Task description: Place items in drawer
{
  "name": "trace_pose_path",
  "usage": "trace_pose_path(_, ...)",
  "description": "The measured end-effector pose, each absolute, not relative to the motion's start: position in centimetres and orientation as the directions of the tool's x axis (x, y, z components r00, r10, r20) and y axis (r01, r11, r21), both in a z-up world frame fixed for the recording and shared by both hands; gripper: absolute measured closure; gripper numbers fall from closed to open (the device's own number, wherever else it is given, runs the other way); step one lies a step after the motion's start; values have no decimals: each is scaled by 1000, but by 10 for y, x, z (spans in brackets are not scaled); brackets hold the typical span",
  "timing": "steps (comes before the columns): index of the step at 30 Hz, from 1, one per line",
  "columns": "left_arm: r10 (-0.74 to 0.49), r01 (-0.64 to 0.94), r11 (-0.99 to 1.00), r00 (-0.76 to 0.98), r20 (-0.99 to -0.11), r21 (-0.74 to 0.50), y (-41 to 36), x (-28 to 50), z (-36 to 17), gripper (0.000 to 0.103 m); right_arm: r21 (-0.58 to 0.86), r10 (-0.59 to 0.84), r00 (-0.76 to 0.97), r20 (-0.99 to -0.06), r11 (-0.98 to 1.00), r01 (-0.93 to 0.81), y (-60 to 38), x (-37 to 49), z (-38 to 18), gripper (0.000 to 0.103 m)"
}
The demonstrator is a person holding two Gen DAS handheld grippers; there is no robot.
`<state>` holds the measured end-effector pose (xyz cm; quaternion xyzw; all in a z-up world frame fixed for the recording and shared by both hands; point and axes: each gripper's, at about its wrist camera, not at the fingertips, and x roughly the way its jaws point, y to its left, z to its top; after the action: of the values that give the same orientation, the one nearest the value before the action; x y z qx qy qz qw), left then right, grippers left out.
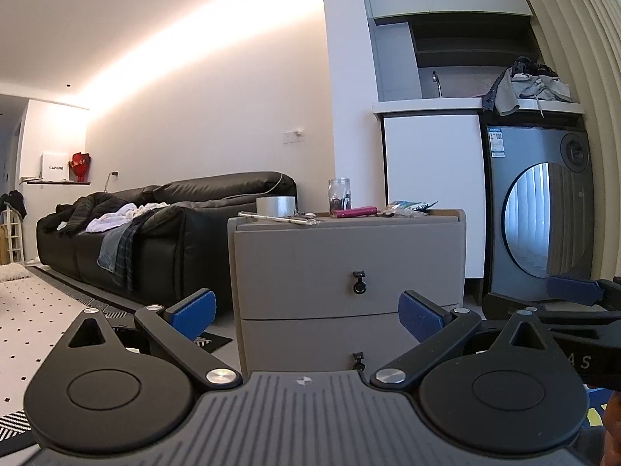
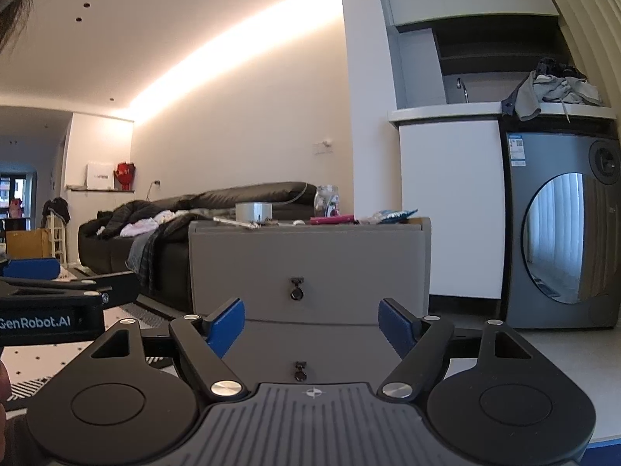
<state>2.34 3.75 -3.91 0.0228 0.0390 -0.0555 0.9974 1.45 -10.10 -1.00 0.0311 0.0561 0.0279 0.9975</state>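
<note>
Fingers of both the left gripper (image 1: 306, 310) and right gripper (image 2: 312, 324) are spread wide, gripping nothing. At frame centre the top drawer (image 1: 349, 264) of the grey cabinet (image 2: 310, 256) is closed, items crowding the cabinet top. Best approach, I judge: pinch the ring pull (image 1: 359, 286) squarely and draw straight back.

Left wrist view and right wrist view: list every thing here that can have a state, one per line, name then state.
Left gripper: open, holds nothing.
Right gripper: open, holds nothing.
Top drawer: shut.
Bottom drawer: shut.
Glass jar: upright on the cabinet top; lid cannot be told.
Tape roll: lying flat on the cabinet top.
Pink case: lying flat, beside the jar.
Washing machine door: shut.
</note>
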Motion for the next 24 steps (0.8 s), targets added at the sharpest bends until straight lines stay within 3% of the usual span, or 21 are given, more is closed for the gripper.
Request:
trace_pose_path(9,-123,127,991,988,-98,36,34,27,-43,0,61,48,990,-132,997,-41,-103,17,-12,24)
trace_pose_path(20,-129,143,989,954,-271,31,27,49,-62,0,30,-1,973,-232,1000,8,-103,26,-21,24)
trace_pose_path(24,-128,148,988,947,-295,44,25,50,-67,0,12,-14,966,-258,1000,17,-103,28,-24,24)
